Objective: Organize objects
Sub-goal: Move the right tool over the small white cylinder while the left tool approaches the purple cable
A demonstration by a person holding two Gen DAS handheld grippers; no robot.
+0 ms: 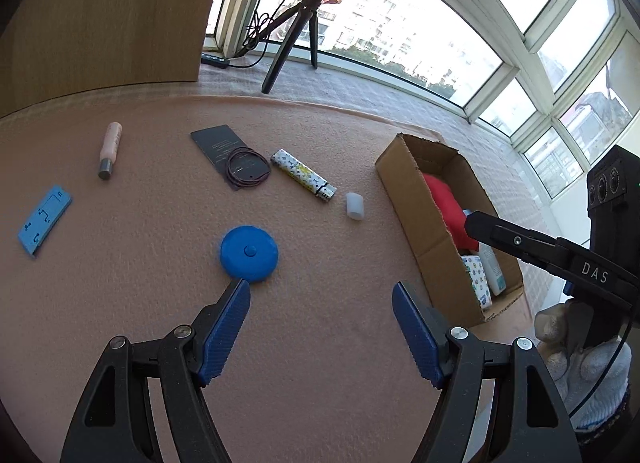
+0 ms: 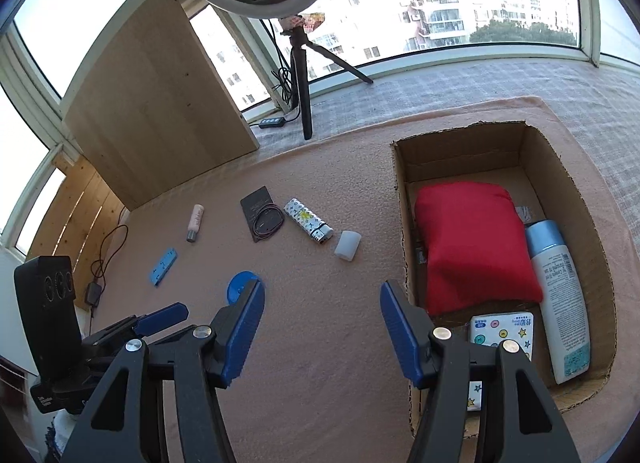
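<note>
We hold the left claw (image 1: 321, 295) wide apart and empty above the pink surface (image 1: 320, 363), its left fingertip just near of the blue round disc (image 1: 249, 253). Our right claw (image 2: 322, 299) is equally wide and empty, beside the cardboard box (image 2: 576, 199) at the right, which holds a red pouch (image 2: 474, 245), a white bottle (image 2: 562, 303) and a tissue pack (image 2: 500, 333). Farther off lie the lighter (image 1: 303, 176), white cap (image 1: 355, 206), dark card (image 1: 224, 149), pink tube (image 1: 109, 149) and blue strip (image 1: 45, 219).
</note>
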